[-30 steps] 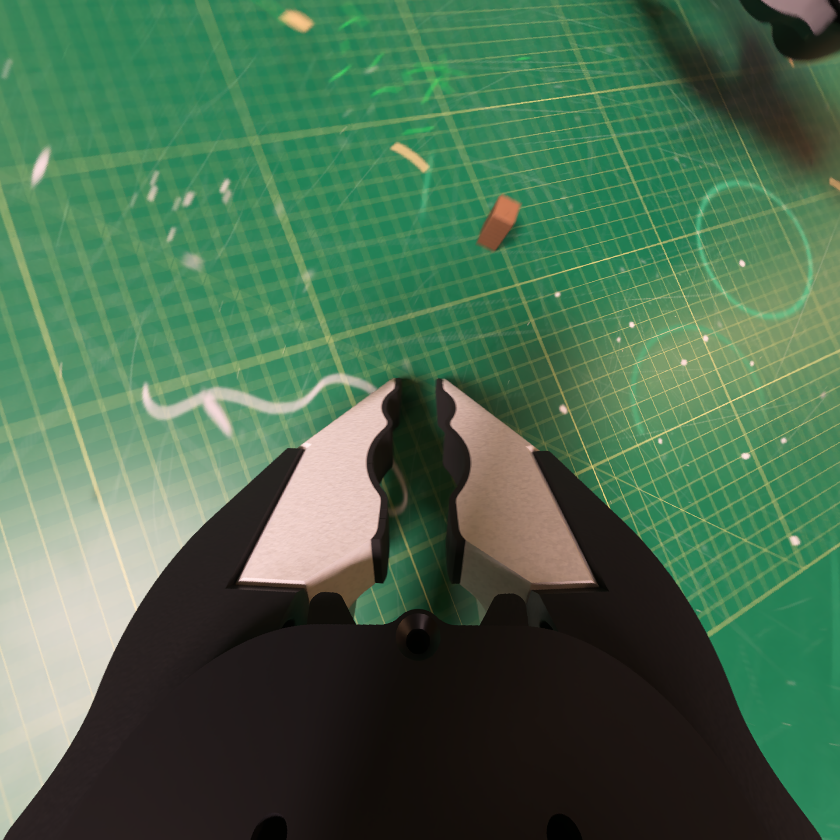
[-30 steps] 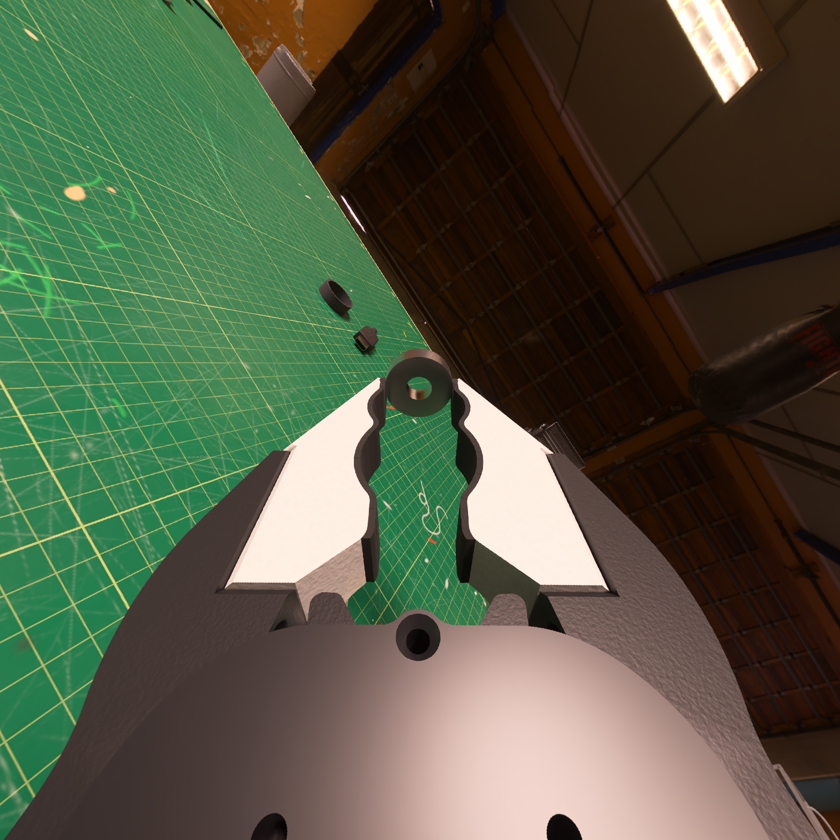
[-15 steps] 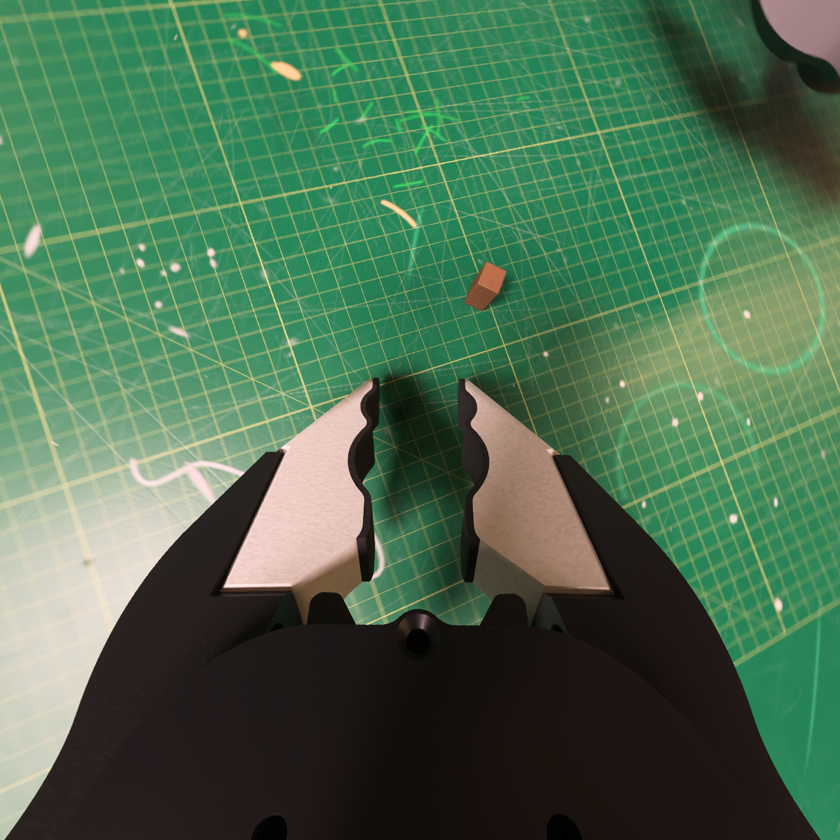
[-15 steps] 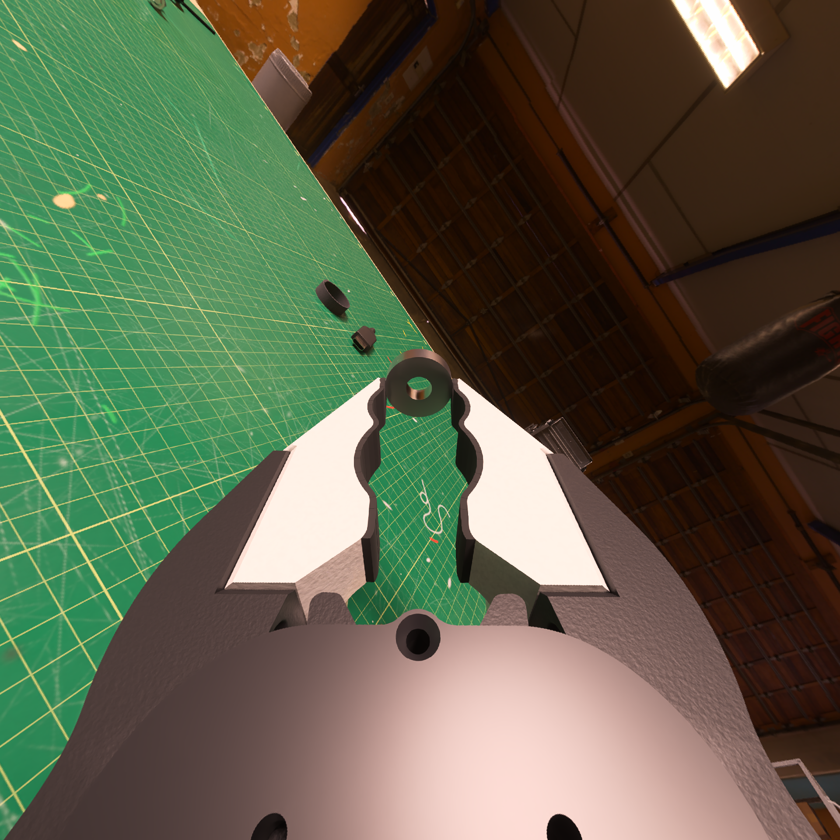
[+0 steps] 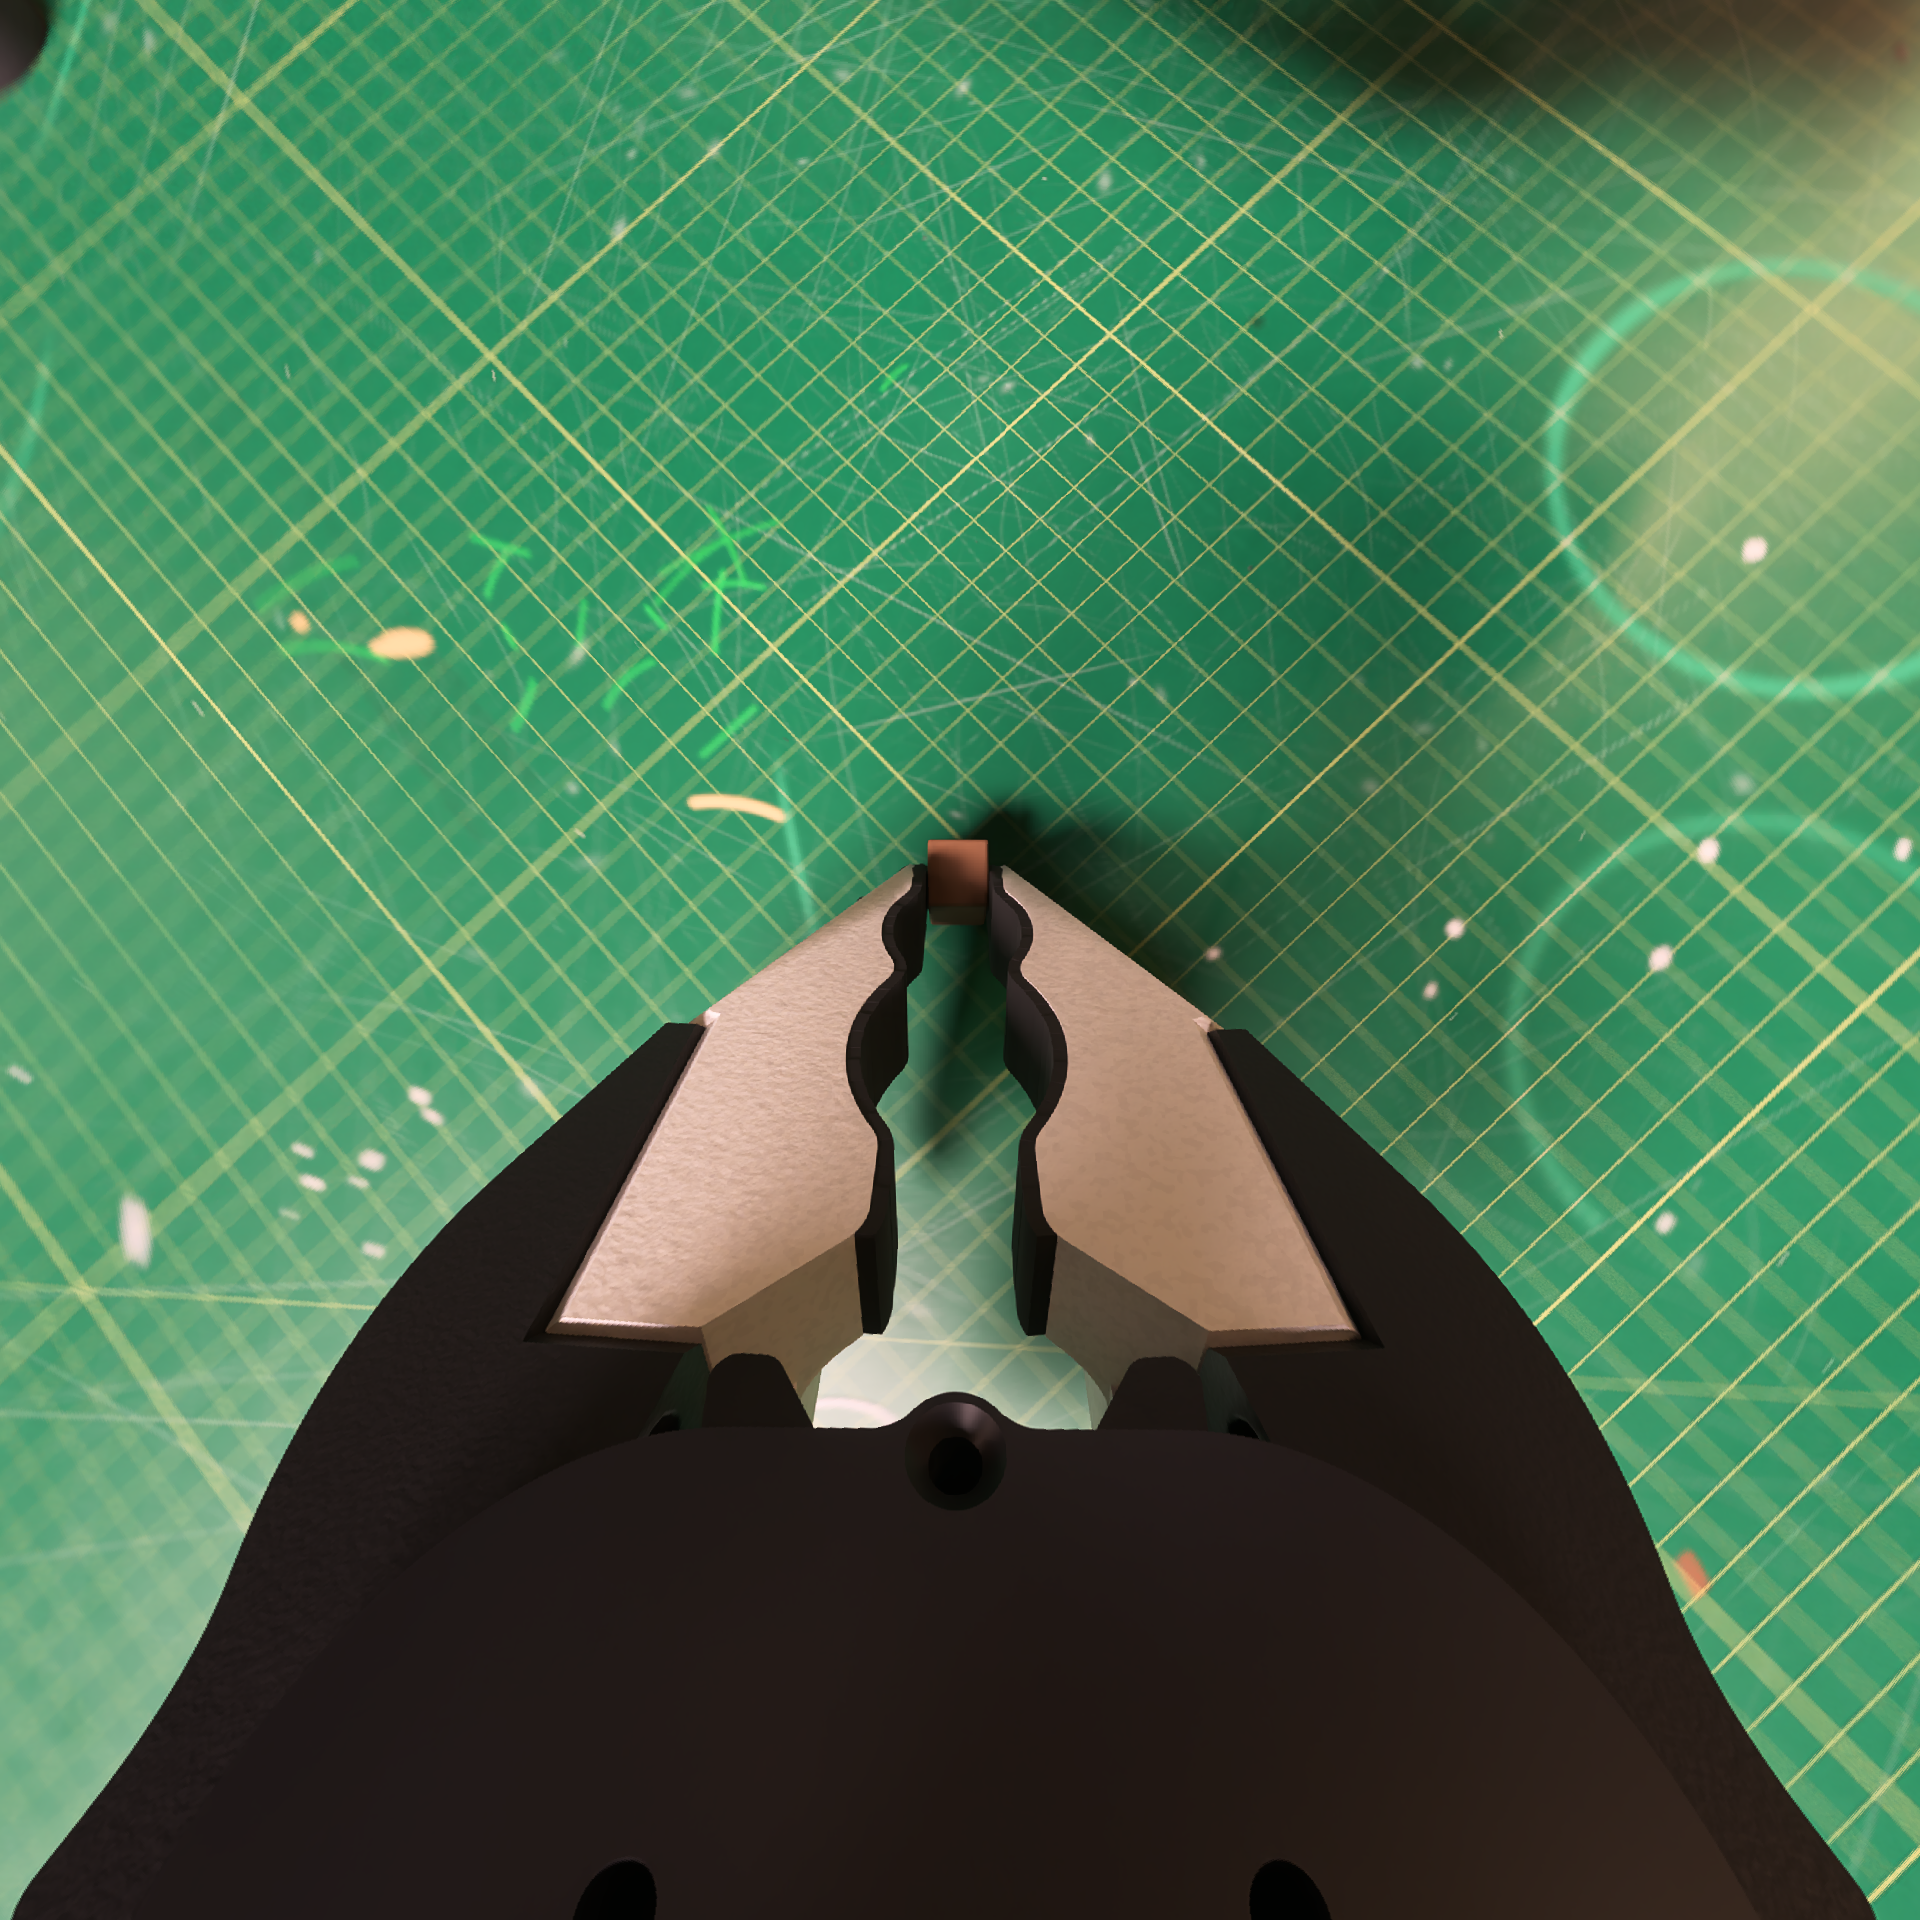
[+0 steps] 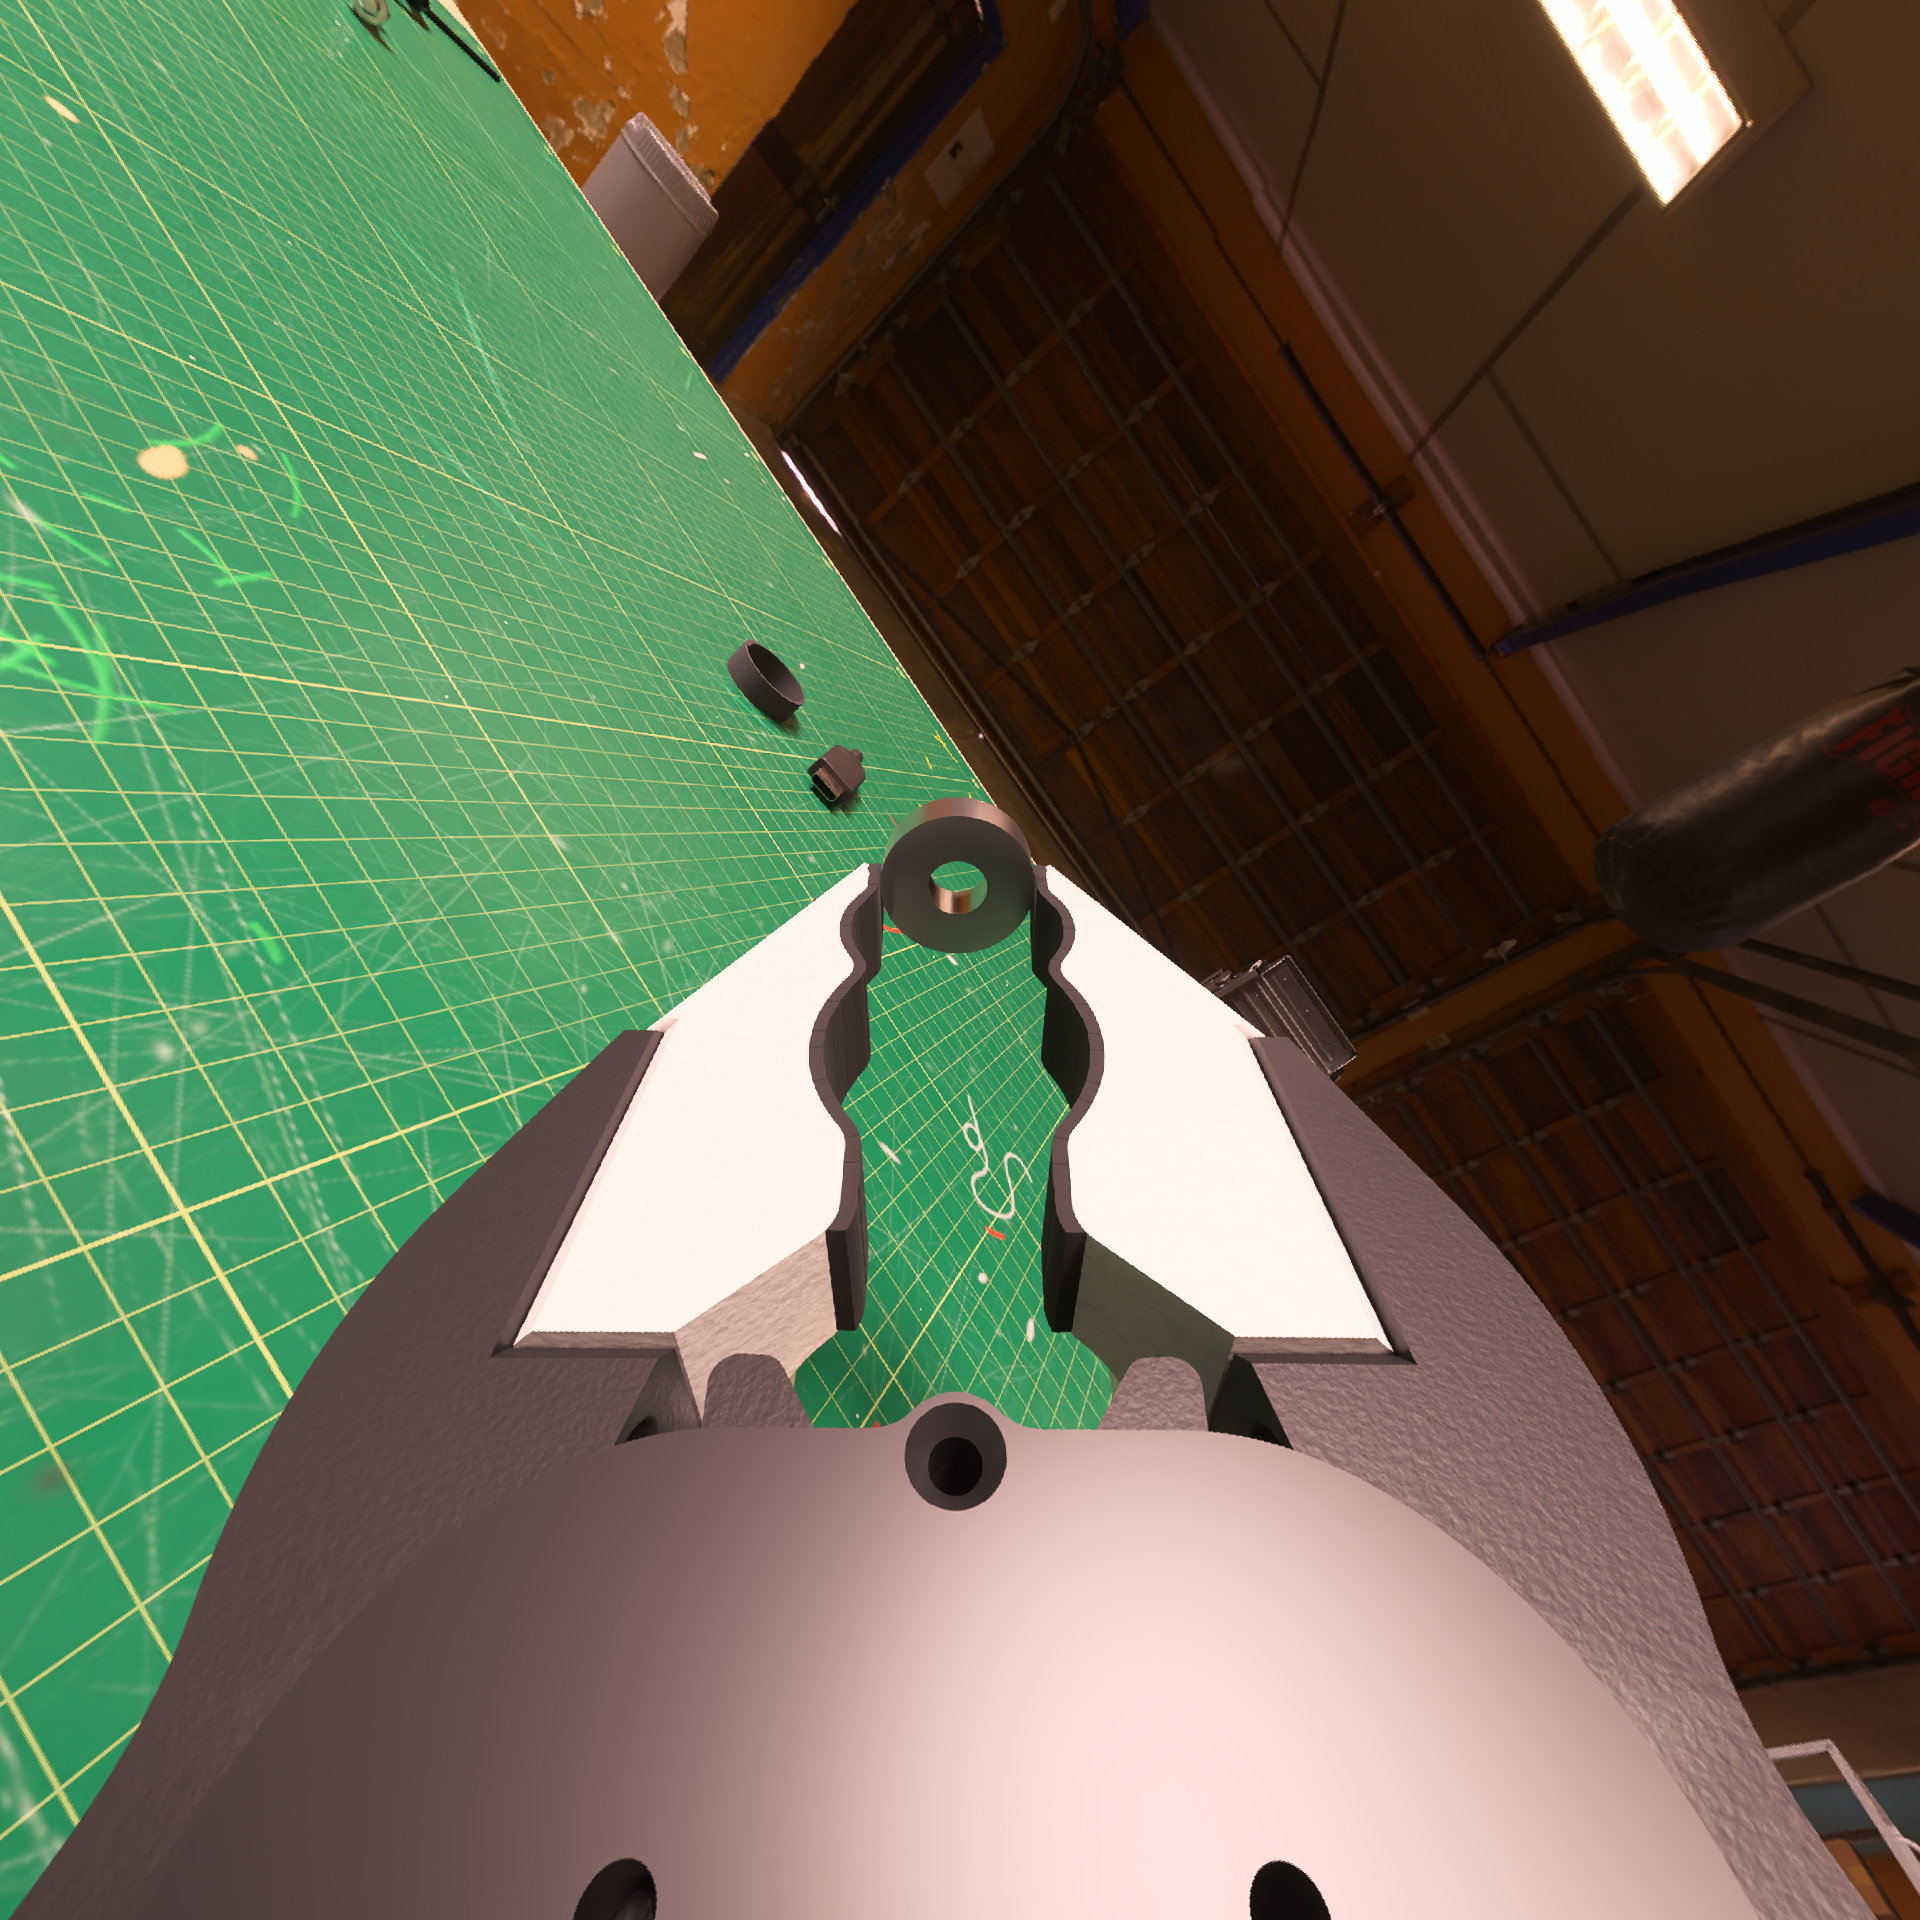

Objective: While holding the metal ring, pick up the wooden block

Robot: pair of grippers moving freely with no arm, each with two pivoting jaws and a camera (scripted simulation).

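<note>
We have the left claw [image 5: 957, 883] pointed down at the green gridded counter [image 5: 1143, 436], and the small wooden block [image 5: 956, 881] sits right between its two tips at the centre of the left wrist view. The jaws are drawn in until both tips meet the block's sides, so we judge the grip closed on it; whether it has left the counter we cannot tell, though a dark shadow lies just behind it. Taking it at the very tips keeps the claw body clear of the surface.

Our right claw [image 6: 956, 894] is tilted up and away from the counter, its jaws partly closed and pinching the grey metal ring [image 6: 957, 883] by its outer edge at the tips, bore facing the camera. We hold it raised like this so it stays out of the other claw's way. Up and left of the ring in that view, a dark short sleeve [image 6: 766, 681] and a small dark fitting [image 6: 835, 776] rest on the counter, well apart from our work.
</note>
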